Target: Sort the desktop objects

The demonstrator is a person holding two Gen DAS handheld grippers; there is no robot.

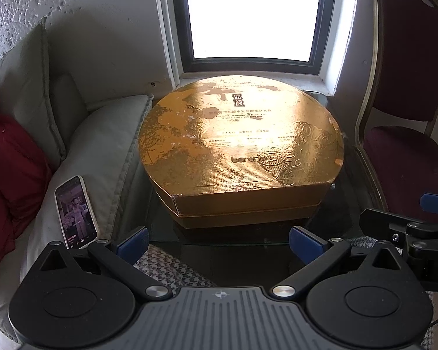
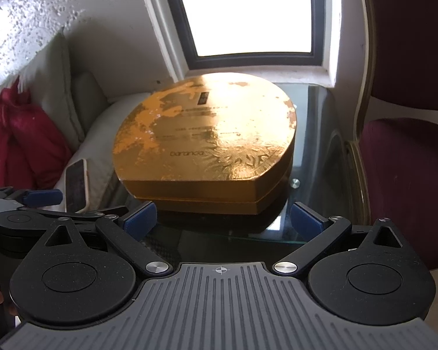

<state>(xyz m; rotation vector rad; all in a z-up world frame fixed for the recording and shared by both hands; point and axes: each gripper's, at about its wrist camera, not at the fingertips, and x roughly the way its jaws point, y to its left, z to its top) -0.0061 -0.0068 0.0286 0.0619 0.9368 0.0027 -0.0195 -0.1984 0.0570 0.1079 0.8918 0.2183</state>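
Looking along the left gripper point(image 1: 218, 240) in its own view: blue-padded fingers point(image 1: 133, 241) spread wide, grasping nothing, held just short of the near edge of a glass table point(image 1: 340, 204). Sitting on that table, straight ahead: a large gold box point(image 1: 242, 151), rounded at the far end and angled at the near end, lid on, printed with "baranda" and raised swirls. Left of the table, a grey sofa cushion point(image 1: 102, 157) with a phone point(image 1: 76, 213) propped on it, screen lit; further left, a red cushion point(image 1: 11, 163). Right of the table, a dark red chair point(image 1: 406, 151). Behind the box, a bright window point(image 1: 252, 14). At the right edge, part of the right gripper point(image 1: 417, 227), one blue pad visible.

Seen from the right wrist view: right gripper point(image 2: 223, 221) likewise released, fingers point(image 2: 306, 220) well apart and empty, near the table edge point(image 2: 315, 134). Gold box point(image 2: 207, 145) ahead and slightly left, resting on the glass, touched by neither gripper. Phone point(image 2: 77, 185) beside the box on the sofa cushion point(image 2: 99, 143), red cushion point(image 2: 23, 143) beyond, chair point(image 2: 408, 160) on the right, window point(image 2: 242, 11) above. Left gripper point(image 2: 43, 198) showing at the left edge.
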